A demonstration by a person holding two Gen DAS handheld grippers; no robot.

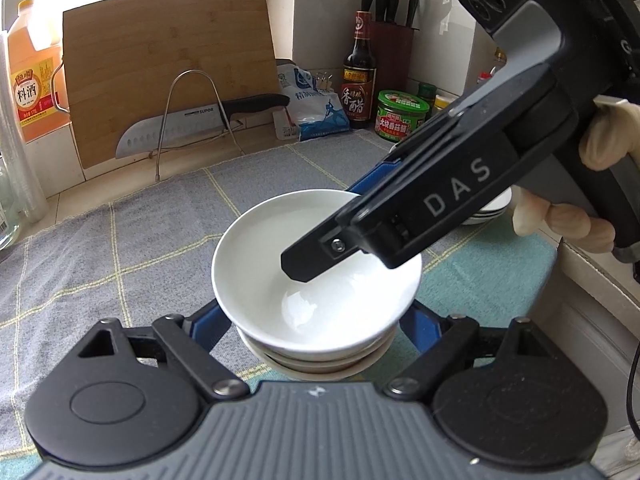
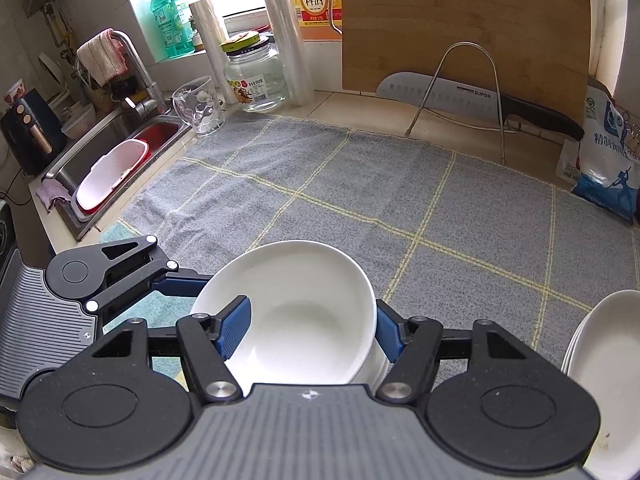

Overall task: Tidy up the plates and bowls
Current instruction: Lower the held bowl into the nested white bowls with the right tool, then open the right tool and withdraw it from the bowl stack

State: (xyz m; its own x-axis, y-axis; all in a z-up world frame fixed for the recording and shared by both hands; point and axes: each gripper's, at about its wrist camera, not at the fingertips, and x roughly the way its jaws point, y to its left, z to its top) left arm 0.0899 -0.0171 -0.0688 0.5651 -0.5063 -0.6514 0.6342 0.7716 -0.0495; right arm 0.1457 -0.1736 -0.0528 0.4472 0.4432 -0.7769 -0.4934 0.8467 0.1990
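Note:
A white bowl [image 1: 280, 248] [image 2: 304, 304] tops a small stack of white bowls [image 1: 320, 364] on the teal corner of a checked cloth [image 1: 120, 240]. My right gripper [image 1: 324, 232] [image 2: 310, 328] is shut on that top bowl. One finger is inside it and the other is outside its far right wall. My left gripper [image 1: 320, 320] straddles the stack just under the top bowl's rim. Its blue fingers [image 2: 180, 284] lie against the sides and their tips are hidden. A separate pile of white plates [image 1: 492, 208] [image 2: 600, 360] sits to the right.
A bamboo board [image 1: 168, 60], a knife on a wire rack [image 1: 192, 124], bottles, a jar and a knife block line the back wall. The sink [image 2: 120, 160], a glass cup [image 2: 198, 106] and a glass jar [image 2: 256, 76] are at the left. The counter edge [image 1: 592, 272] runs on the right.

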